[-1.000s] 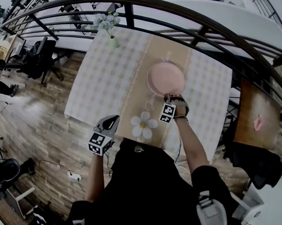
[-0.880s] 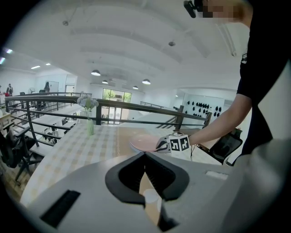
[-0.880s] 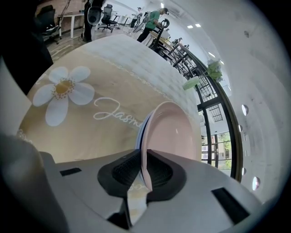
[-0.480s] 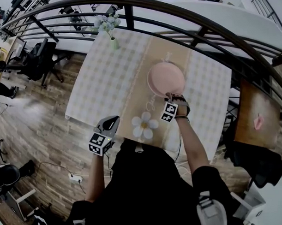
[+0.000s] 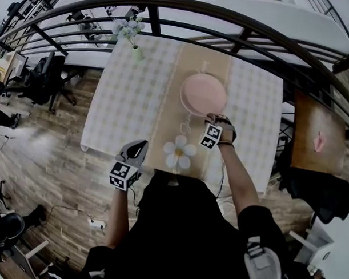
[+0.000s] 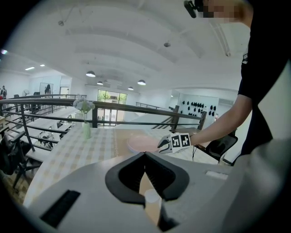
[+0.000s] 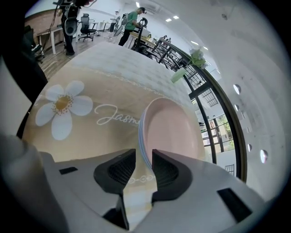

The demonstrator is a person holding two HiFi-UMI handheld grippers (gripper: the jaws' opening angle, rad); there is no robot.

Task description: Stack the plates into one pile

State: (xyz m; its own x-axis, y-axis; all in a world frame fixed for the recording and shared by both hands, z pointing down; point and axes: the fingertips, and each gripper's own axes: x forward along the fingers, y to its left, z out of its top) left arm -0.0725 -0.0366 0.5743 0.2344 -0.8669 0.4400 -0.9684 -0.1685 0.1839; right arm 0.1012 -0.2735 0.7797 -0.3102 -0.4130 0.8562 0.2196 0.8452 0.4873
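Pink plates [image 5: 203, 94]; beige runner [image 5: 188, 68], white yellow-centred daisy [image 5: 179, 154] print; pale checked tablecloth [image 5: 133, 100].

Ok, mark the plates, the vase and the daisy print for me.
plates [image 5: 203, 92], head view, middle of the top pink plate.
vase [image 5: 136, 52], head view, its green body.
daisy print [image 5: 179, 155], head view, its yellow centre.

Plates [image 5: 203, 94]: pink, smooth, faint sheen, ceramic-looking. Counter [image 5: 130, 100]: checked woven cloth, matt; tan runner [image 5: 194, 56], matt, printed. Right tongs [image 7: 143, 157]: grey matt plastic, black ribbed pads [image 7: 122, 172]. Floor [image 5: 53, 172]: wood planks, dull. Railing [image 5: 150, 21]: dark metal, smooth
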